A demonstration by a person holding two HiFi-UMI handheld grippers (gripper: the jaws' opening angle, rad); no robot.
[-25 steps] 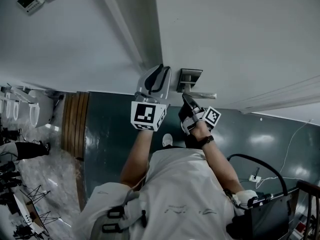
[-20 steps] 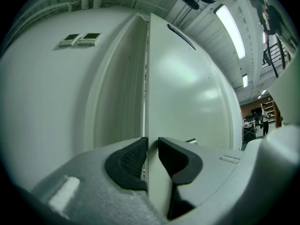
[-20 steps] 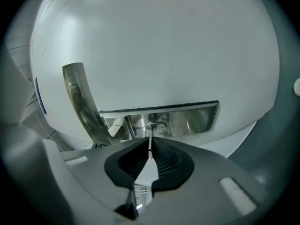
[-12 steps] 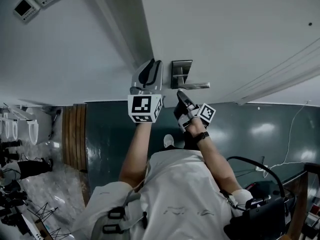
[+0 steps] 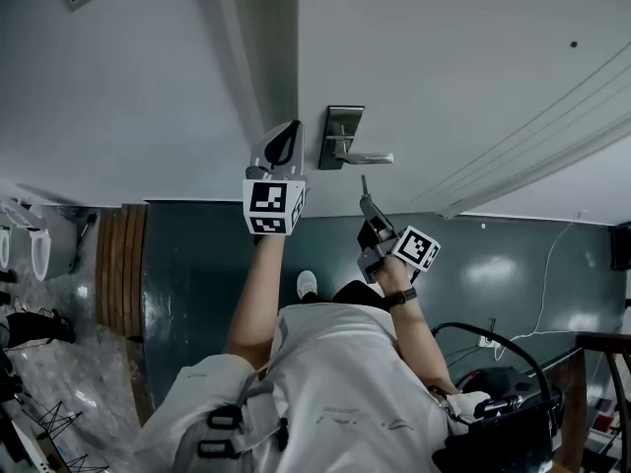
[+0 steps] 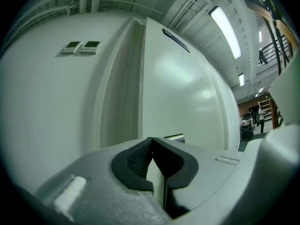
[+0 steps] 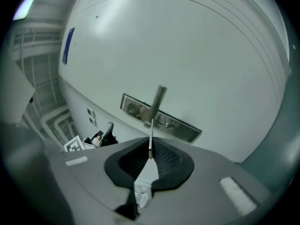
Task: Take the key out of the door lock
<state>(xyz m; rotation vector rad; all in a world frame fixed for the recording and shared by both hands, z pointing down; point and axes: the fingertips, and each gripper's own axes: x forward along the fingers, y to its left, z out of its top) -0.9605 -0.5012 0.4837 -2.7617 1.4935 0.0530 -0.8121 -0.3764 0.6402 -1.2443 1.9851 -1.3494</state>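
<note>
**Key free of the lock, both jaws clenched**

Since a second ago my right gripper (image 5: 369, 208) has drawn back from the lock plate (image 5: 340, 134) and brought the key (image 5: 363, 186) away with it. My left jaws, which stood half apart then, have come together.

At the far left, two small wall panels (image 6: 82, 47) sit high on the pale wall. Next comes my left gripper (image 5: 282, 140), raised near the door frame (image 5: 261, 47) and just left of the lock plate. Its jaws are clenched pad against pad with nothing between them. In the left gripper view the end of the lever handle (image 6: 174, 137) shows just above their tips.

The lock plate is fixed to the white door (image 5: 444, 67), and the lever handle sticks out from it to the right.

Further right and lower, my right gripper is apart from the plate. Its jaws grasp the key, whose thin blade points up from between the pads toward the lever. The blade tip is clear of the lock and not touching it.
</note>
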